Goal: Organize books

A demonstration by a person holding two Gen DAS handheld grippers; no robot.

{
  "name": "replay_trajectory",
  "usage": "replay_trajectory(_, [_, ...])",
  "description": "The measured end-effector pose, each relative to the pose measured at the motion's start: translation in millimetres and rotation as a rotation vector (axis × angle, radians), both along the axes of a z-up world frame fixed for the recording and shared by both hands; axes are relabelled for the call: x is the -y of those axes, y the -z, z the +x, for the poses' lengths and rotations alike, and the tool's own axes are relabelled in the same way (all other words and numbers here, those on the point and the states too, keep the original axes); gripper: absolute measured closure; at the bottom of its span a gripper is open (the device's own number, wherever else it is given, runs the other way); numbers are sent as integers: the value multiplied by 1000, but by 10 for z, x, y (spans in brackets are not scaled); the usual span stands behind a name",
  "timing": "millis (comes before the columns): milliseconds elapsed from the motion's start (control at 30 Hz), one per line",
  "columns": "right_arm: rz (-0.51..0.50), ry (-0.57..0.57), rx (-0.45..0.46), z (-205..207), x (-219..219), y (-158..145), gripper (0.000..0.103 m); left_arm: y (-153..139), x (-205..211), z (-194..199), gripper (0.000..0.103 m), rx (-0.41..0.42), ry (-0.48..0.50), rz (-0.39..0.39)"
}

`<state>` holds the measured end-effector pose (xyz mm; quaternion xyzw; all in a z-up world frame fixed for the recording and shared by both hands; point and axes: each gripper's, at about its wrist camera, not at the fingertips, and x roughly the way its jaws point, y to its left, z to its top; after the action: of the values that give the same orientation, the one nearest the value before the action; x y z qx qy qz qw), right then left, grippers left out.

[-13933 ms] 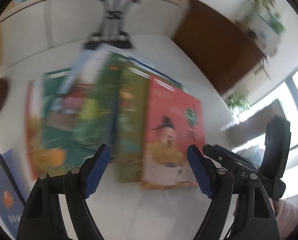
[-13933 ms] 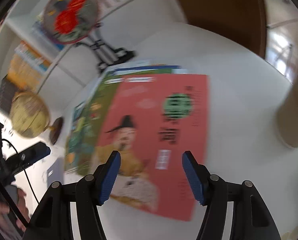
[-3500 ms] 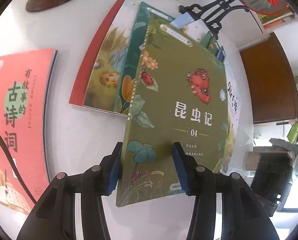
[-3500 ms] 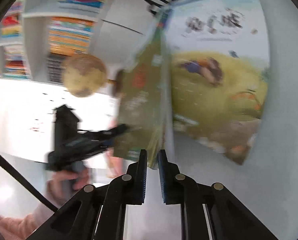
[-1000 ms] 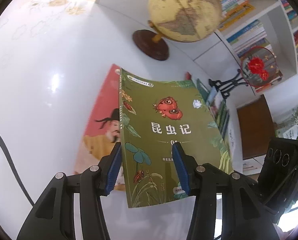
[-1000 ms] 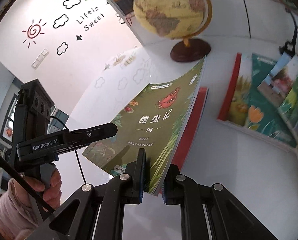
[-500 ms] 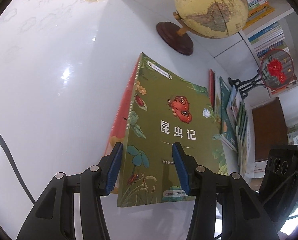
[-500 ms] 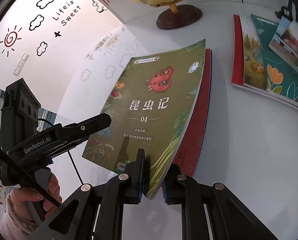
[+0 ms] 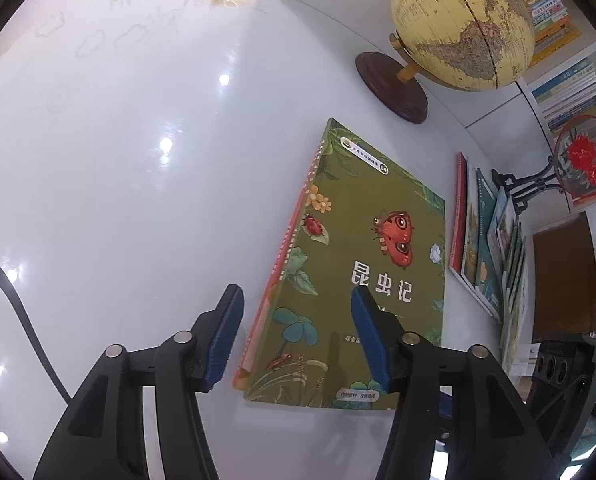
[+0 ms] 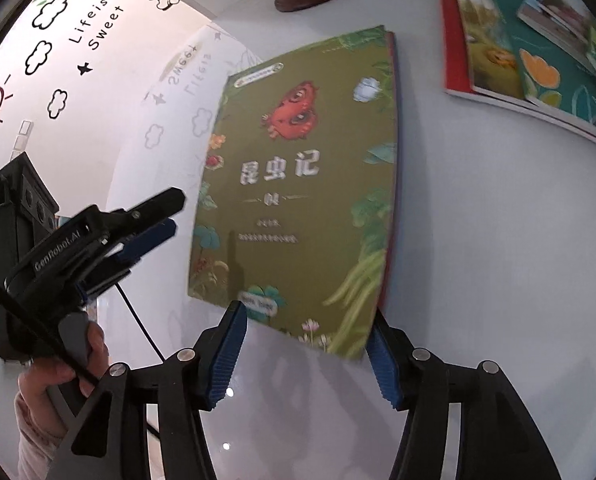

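From our left wrist view, our left claw (image 9: 293,336) hangs spread apart above the white bench (image 9: 137,160), gripping nothing. The green insect book (image 9: 358,272) now lies flat on the red book (image 9: 275,276), near the globe (image 9: 462,24).

From our right wrist view, our right claw (image 10: 304,354), clenched on this book half a second ago, has released it. More scattered books (image 10: 530,56) await stacking.
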<state>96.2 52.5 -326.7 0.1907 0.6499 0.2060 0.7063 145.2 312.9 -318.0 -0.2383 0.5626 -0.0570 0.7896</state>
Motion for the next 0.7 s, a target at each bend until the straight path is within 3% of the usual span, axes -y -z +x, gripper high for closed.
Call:
replay_trajectory(233, [19,76,9,-178,528,-5,46,-40,176,-30,45,-8,18,4])
replay_trajectory(367, [-17,48,203,-256,712,-321,46,-115,504,-2,45,13,74,1])
replay_trajectory(467, [-95,11,358,-296,853,-550,46,-200,928,159,45,20,193,43])
replay_trajectory(600, [-240,72,503,-312,1245,-768,46,-534,1512,411,45,107,326,63])
replay_trajectory(700, [-342,165,571,-347,1670,-815,46,-769,2043,479,39,179,431,43])
